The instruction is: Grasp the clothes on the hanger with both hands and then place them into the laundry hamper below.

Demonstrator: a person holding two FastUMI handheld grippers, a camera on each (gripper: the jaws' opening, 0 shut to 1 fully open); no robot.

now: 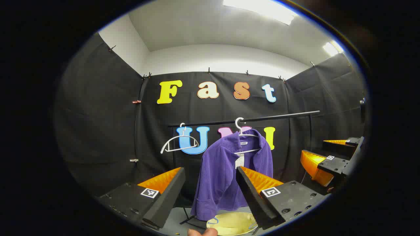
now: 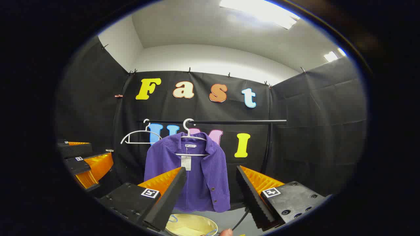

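A purple corduroy shirt (image 1: 226,170) (image 2: 190,173) hangs on a white hanger (image 1: 244,134) (image 2: 192,137) from a black rail (image 1: 279,116) (image 2: 229,122). Below it on the floor sits a pale yellow hamper (image 1: 231,223) (image 2: 190,225). My left gripper (image 1: 210,190) is open, well short of the shirt, nothing between its fingers. My right gripper (image 2: 211,190) is open too, aimed at the shirt's lower front, apart from it. In the left gripper view the right gripper (image 1: 331,157) appears at the right; in the right gripper view the left gripper (image 2: 85,160) appears at the left.
An empty white hanger (image 1: 180,144) (image 2: 139,136) hangs on the rail left of the shirt. The rail's upright post (image 2: 267,147) stands at the right. Black cloth walls close the booth. A fingertip (image 1: 201,232) shows at the bottom edge.
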